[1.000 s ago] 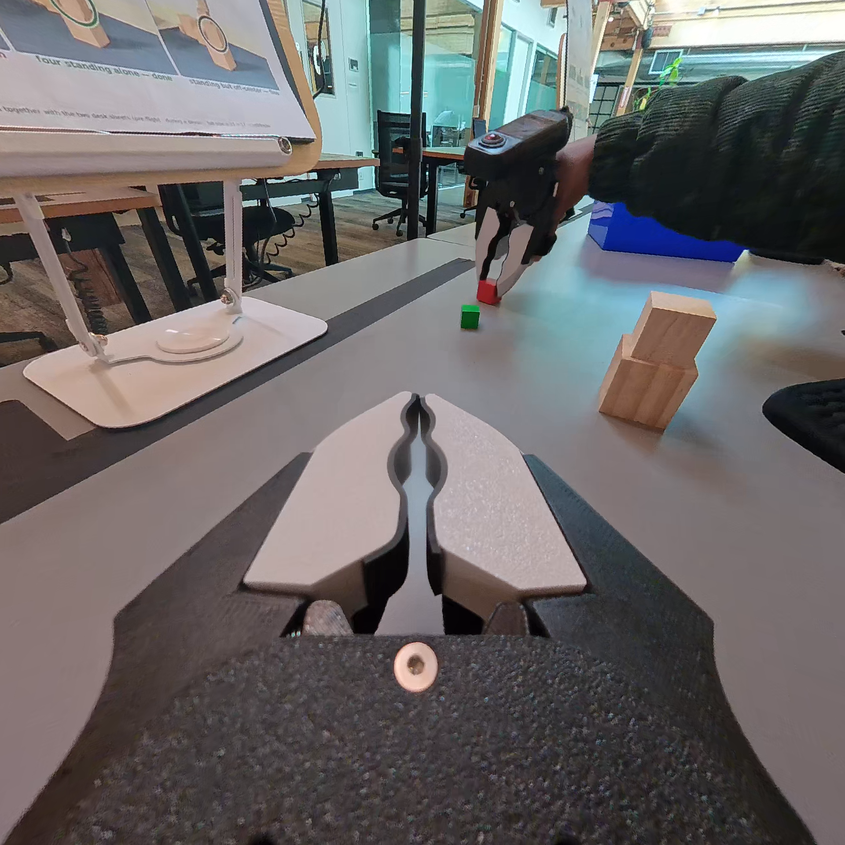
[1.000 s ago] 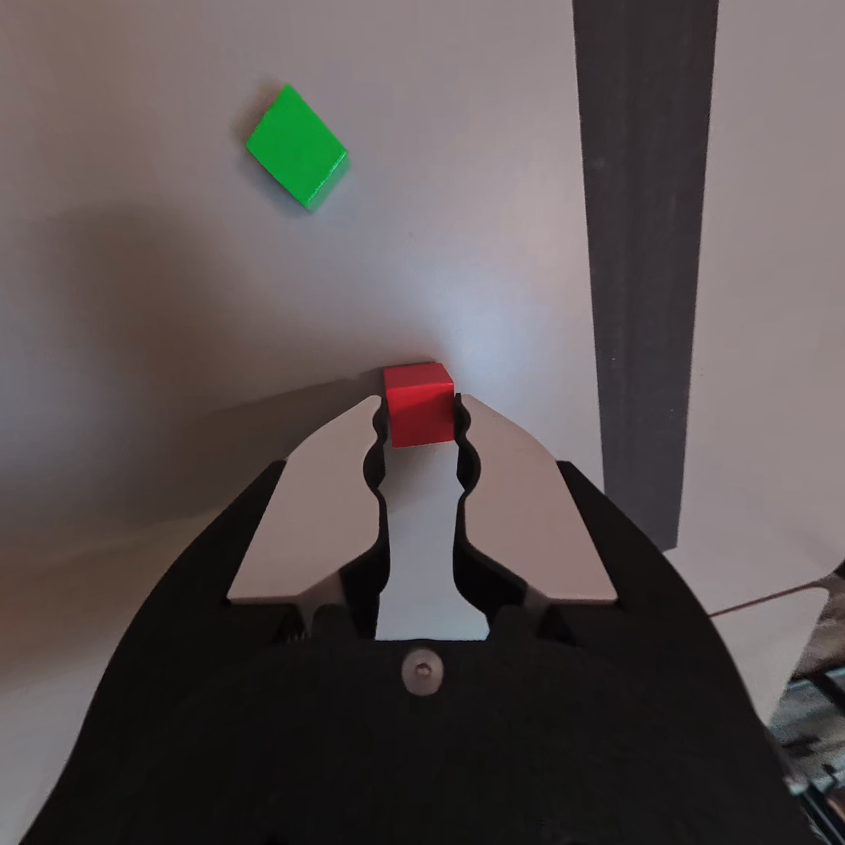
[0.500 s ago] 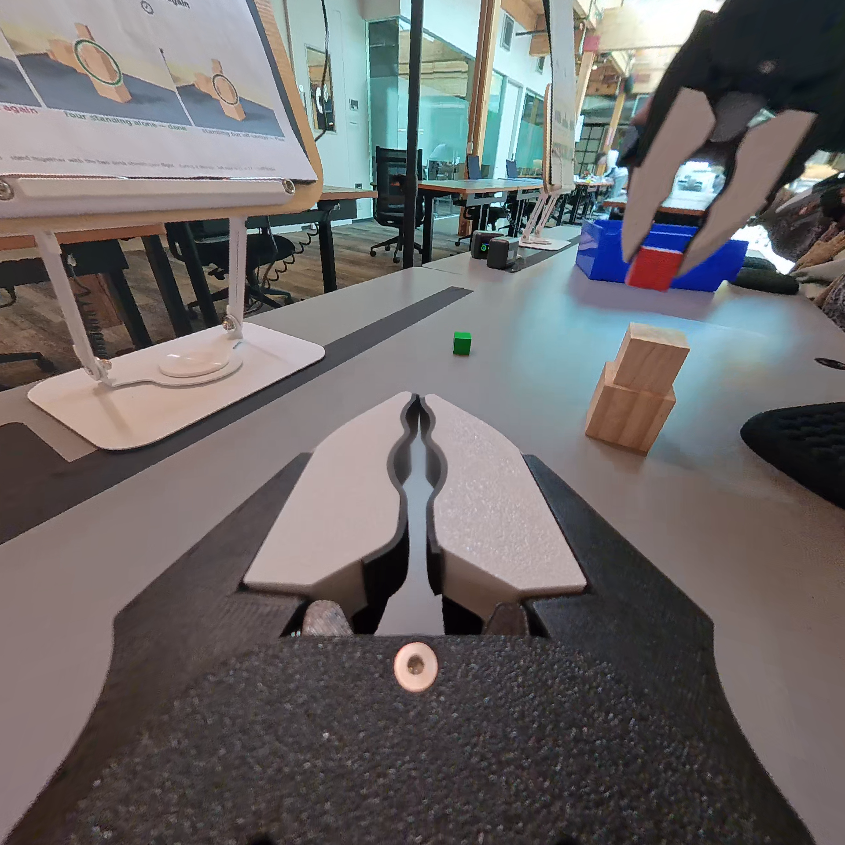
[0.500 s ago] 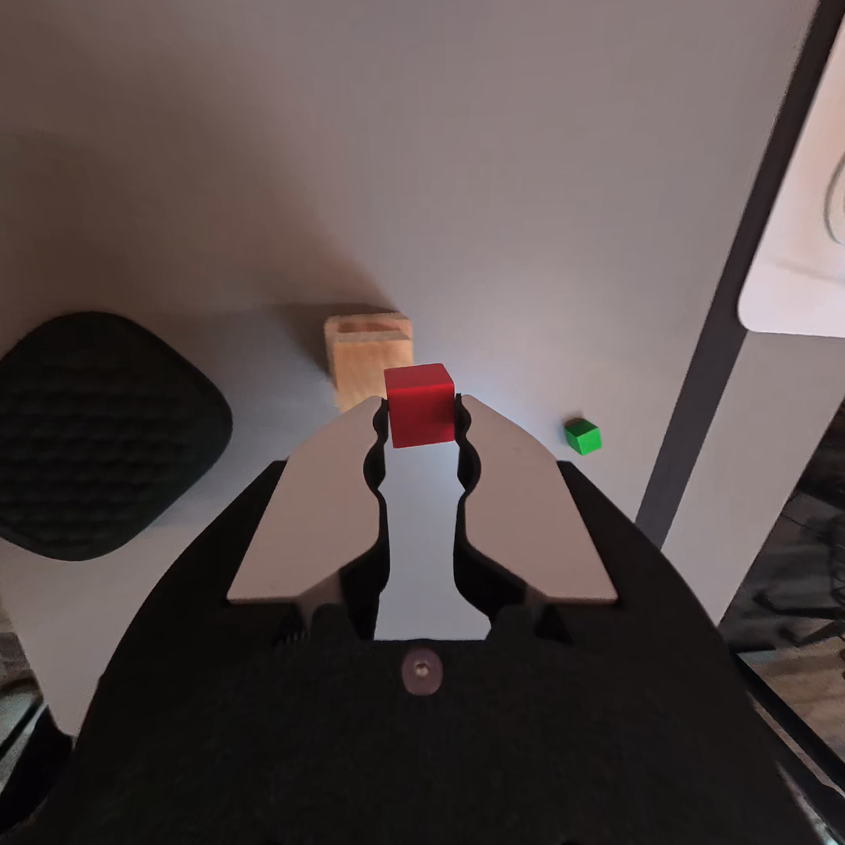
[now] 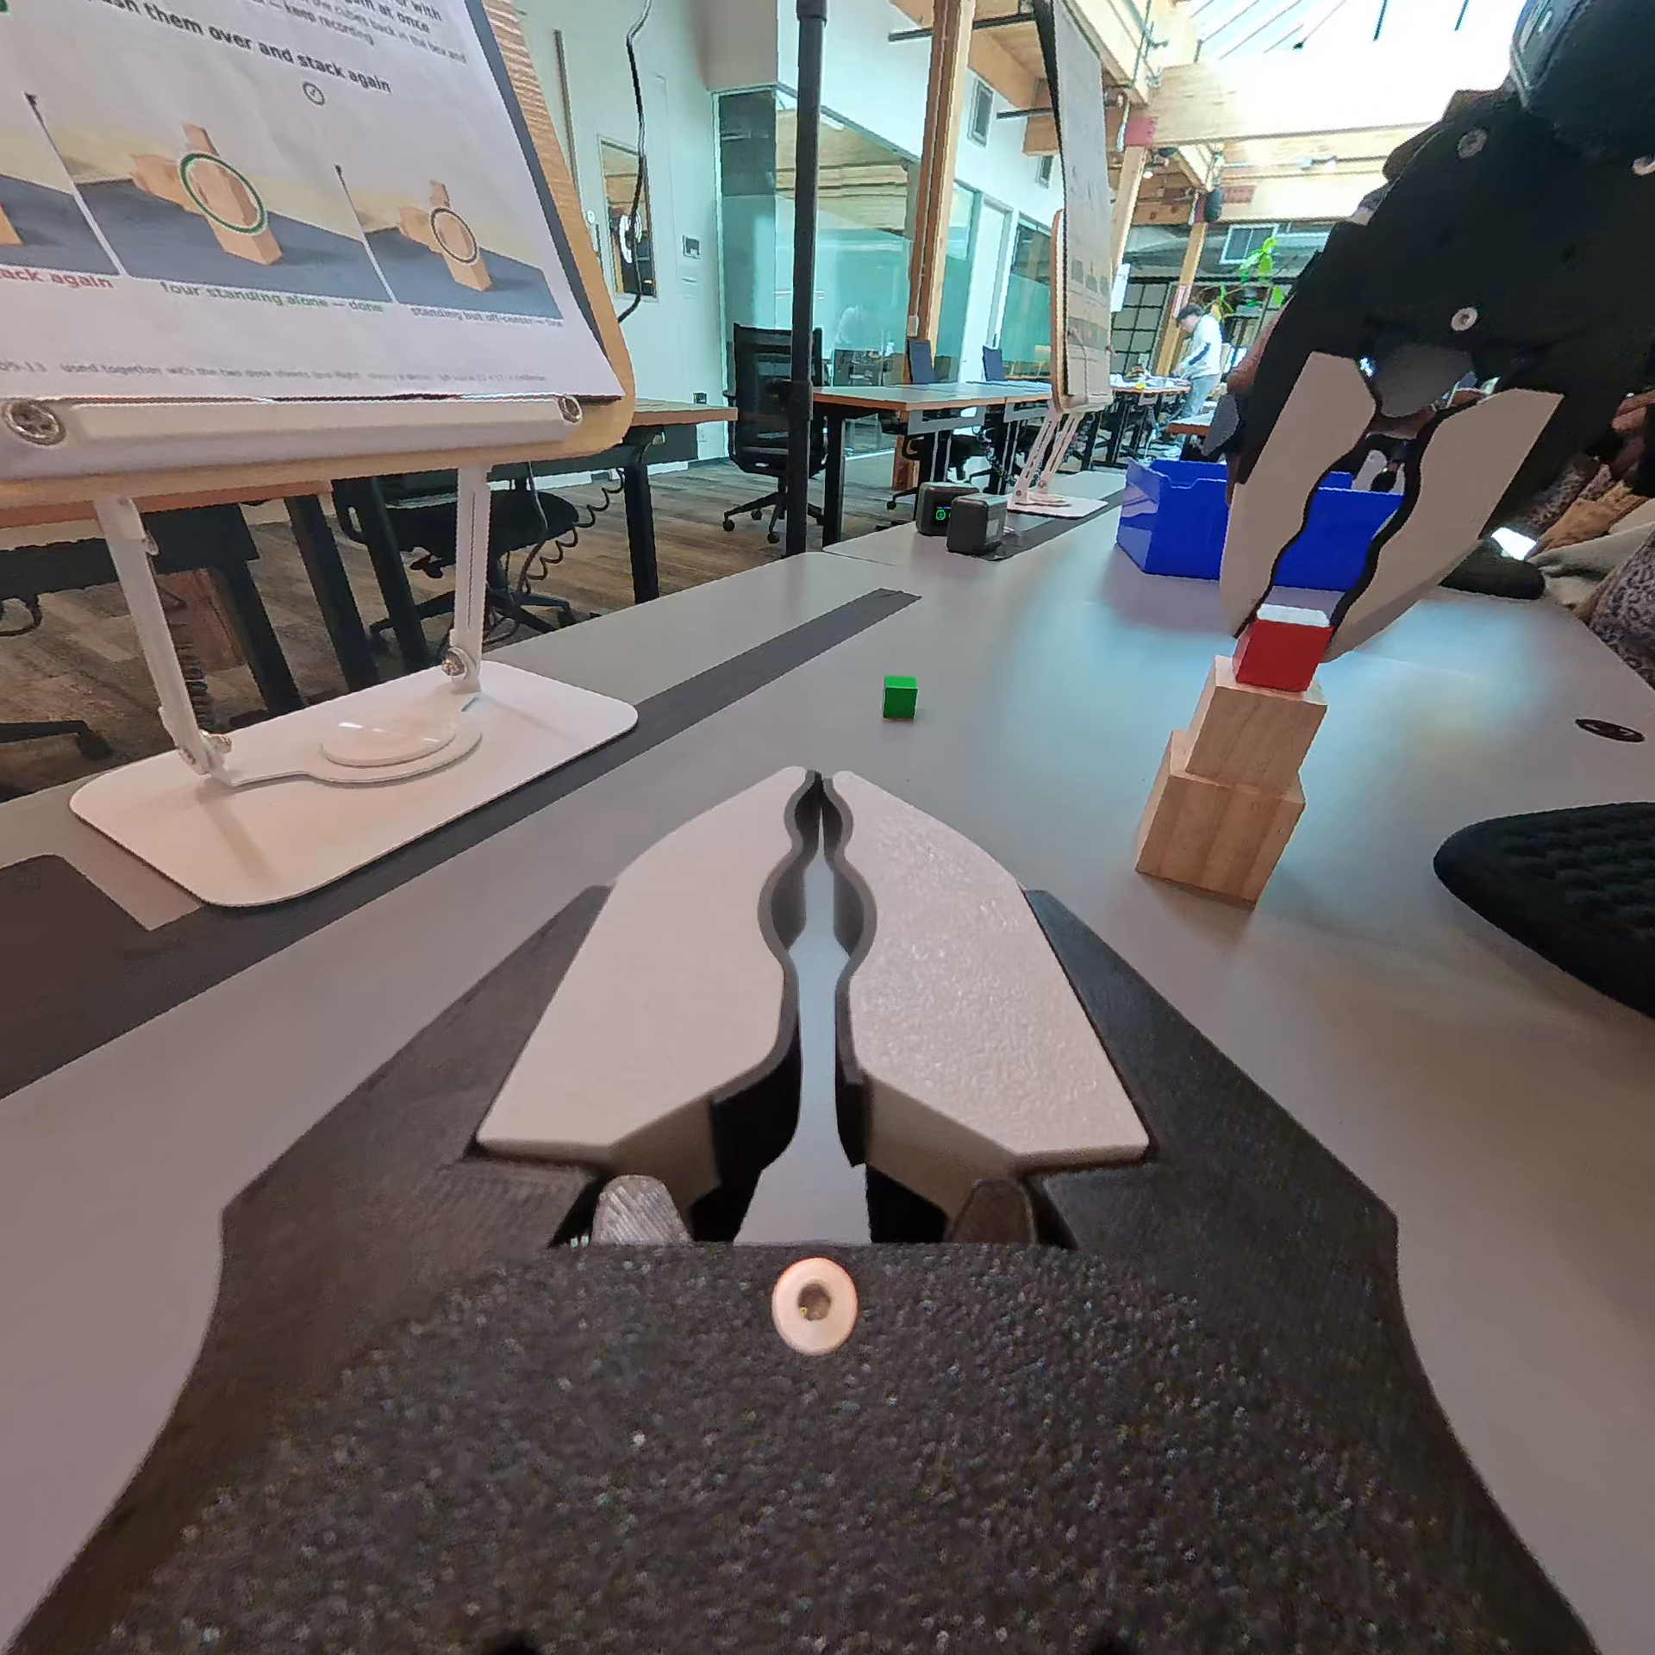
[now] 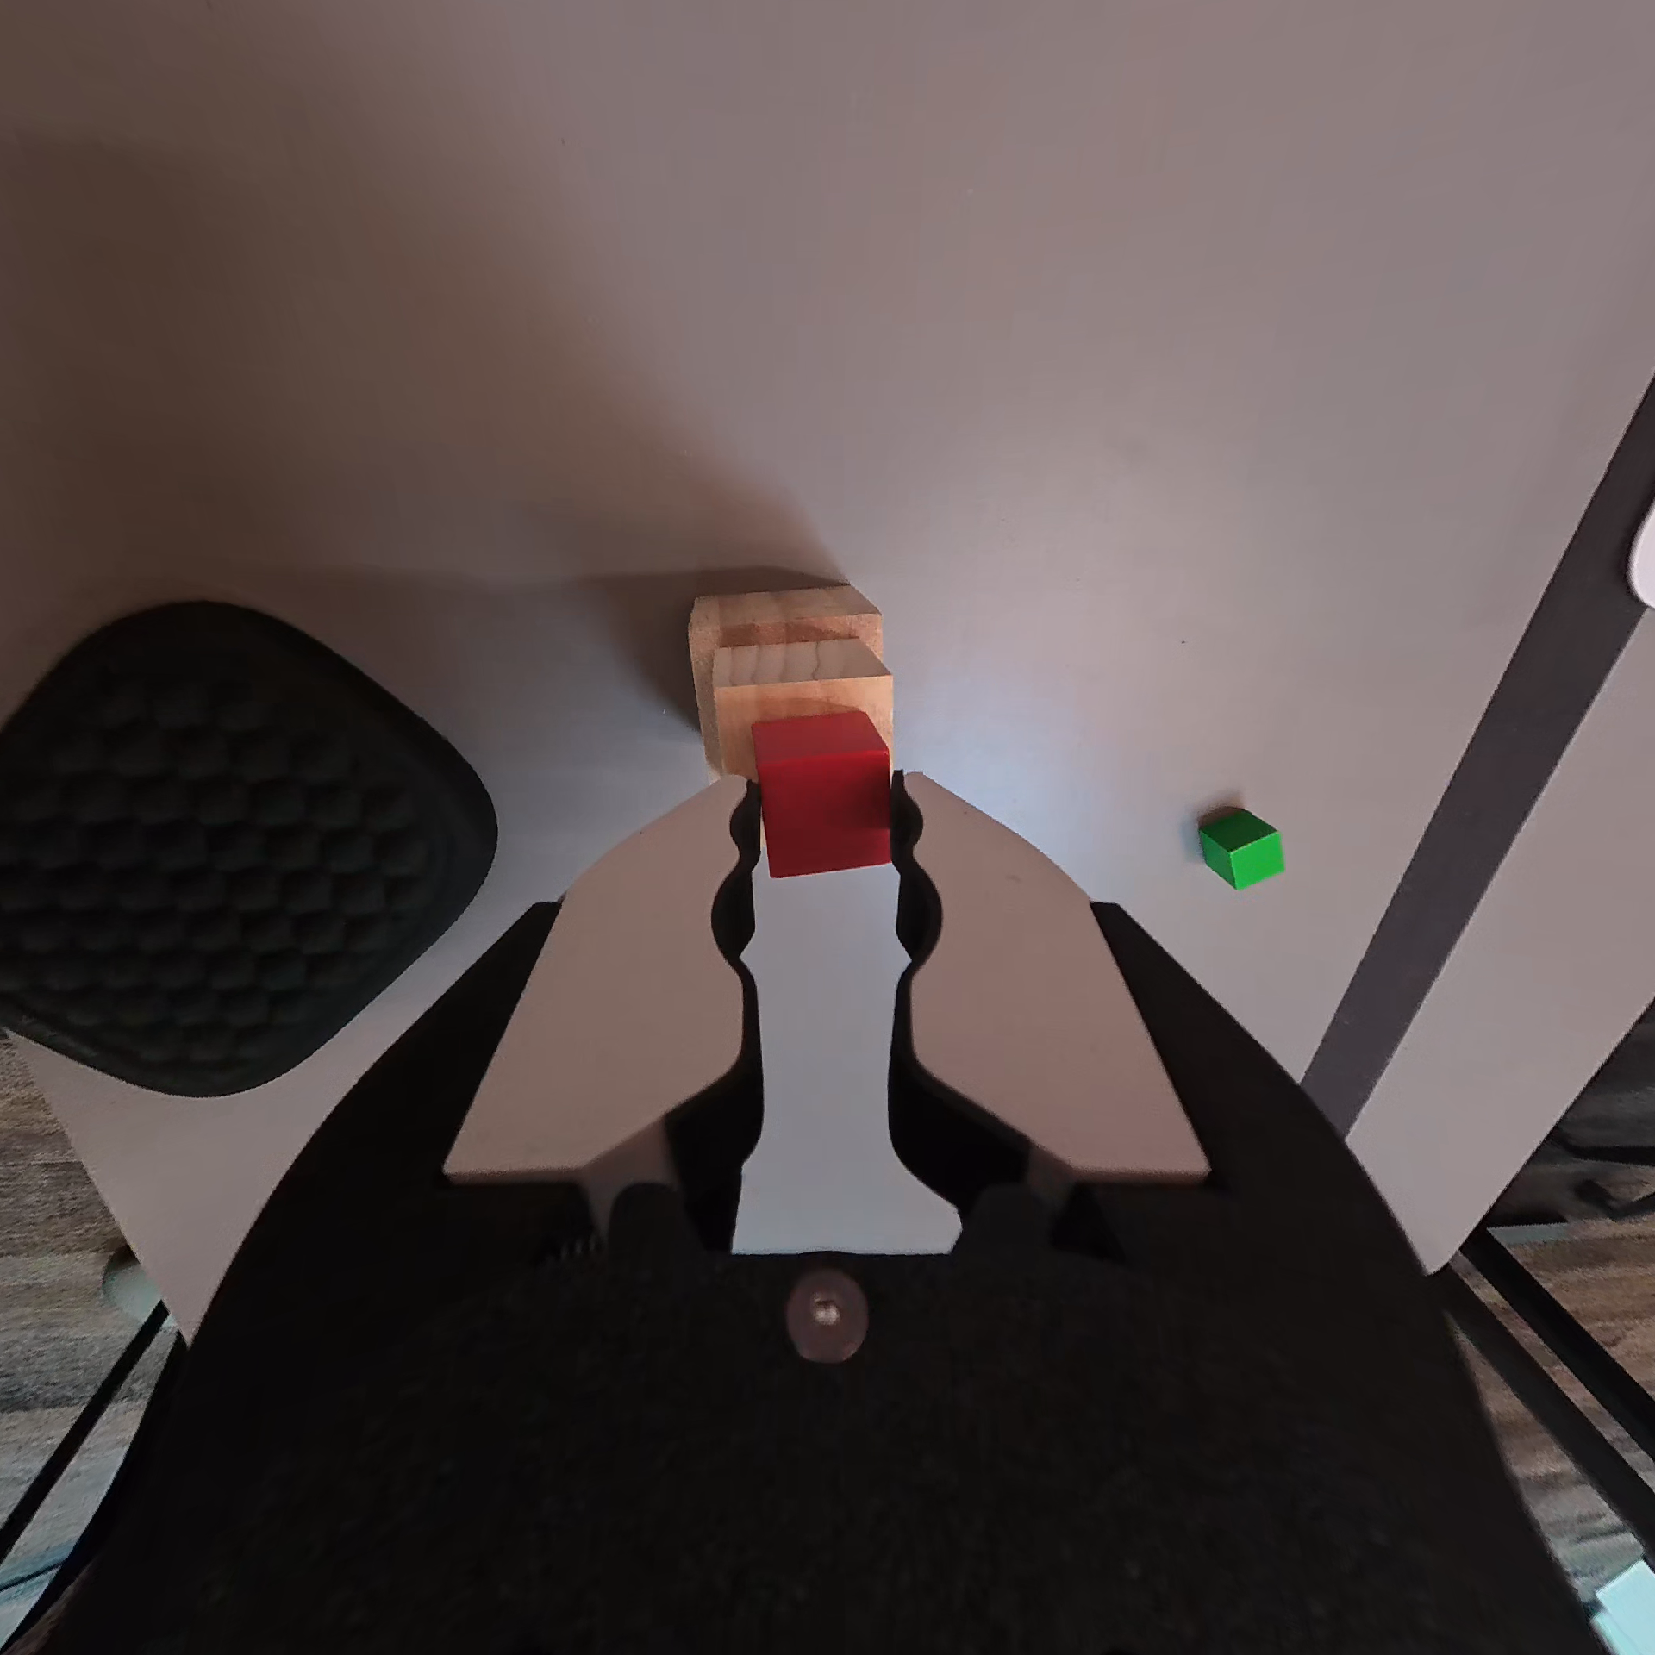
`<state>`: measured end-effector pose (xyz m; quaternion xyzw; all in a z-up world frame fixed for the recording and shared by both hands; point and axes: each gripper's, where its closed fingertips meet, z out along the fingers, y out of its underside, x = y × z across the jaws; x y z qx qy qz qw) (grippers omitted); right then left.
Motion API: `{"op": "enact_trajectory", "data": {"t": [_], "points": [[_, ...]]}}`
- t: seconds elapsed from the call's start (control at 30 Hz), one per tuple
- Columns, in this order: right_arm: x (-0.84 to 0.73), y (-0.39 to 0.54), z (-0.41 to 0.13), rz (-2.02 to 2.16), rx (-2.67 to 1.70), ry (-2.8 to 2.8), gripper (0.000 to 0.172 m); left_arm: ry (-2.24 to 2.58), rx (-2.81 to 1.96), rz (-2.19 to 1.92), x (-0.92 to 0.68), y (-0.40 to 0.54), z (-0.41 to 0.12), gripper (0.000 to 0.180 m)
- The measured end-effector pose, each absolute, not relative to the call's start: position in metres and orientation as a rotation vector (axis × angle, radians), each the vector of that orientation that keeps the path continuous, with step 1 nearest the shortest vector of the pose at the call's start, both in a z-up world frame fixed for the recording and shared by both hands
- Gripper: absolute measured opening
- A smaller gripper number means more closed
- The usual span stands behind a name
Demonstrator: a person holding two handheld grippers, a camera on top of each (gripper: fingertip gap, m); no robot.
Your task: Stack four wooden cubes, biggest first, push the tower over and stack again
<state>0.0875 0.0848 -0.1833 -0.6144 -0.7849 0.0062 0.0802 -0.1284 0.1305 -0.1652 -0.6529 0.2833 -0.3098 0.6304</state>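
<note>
Your right hand-held gripper is pinching the red cube. Both fingers press on its sides. A second ago that cube was down on the table, far out toward the back edge, close to the green cube. Half a second ago you had it up in the air. Now it is right on top of the two wooden blocks. Its bottom looks like it touches the top block (I cannot tell if it sits flat, it seems a little tipped).

The top wooden block sits a bit off to one side on the bottom block, so the pile is not straight. The pile stands toward the right edge of the table, just beside the black pad.

The green cube has not moved. It is alone on the table, well apart from the pile, near the dark strip that runs across the table.

Your left hand-held gripper has not moved either. Its fingers are pressed together with nothing between them. It sits low over the table by the near edge, with the white stand toward the left edge. A blue bin sits far off at the back.
</note>
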Motion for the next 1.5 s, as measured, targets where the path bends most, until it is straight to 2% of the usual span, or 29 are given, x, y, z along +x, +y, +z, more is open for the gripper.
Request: {"op": "enact_trajectory", "data": {"t": [0.03, 0.8, 1.1, 1.33, 1.5], "points": [[0.087, 0.084, -0.183, 0.022, -1.836, -2.349, 0.028, 0.649, -1.495, -0.710, -0.128, 0.131, -0.165, 0.000], [0.088, 0.085, -0.185, -0.021, -1.863, -2.356, 0.029, 0.652, -1.507, -0.700, -0.127, 0.132, -0.167, 0.000], [0.080, 0.088, -0.167, 0.044, -1.811, -2.316, 0.039, 0.652, -1.509, -0.703, -0.127, 0.132, -0.168, 0.000], [0.076, 0.152, -0.121, 0.150, -1.844, -1.893, 0.035, 0.649, -1.525, -0.693, -0.128, 0.133, -0.170, 0.000], [0.107, 0.228, -0.152, 0.091, -2.093, -1.454, 0.035, 0.648, -1.529, -0.690, -0.128, 0.134, -0.171, 0.000]]}}
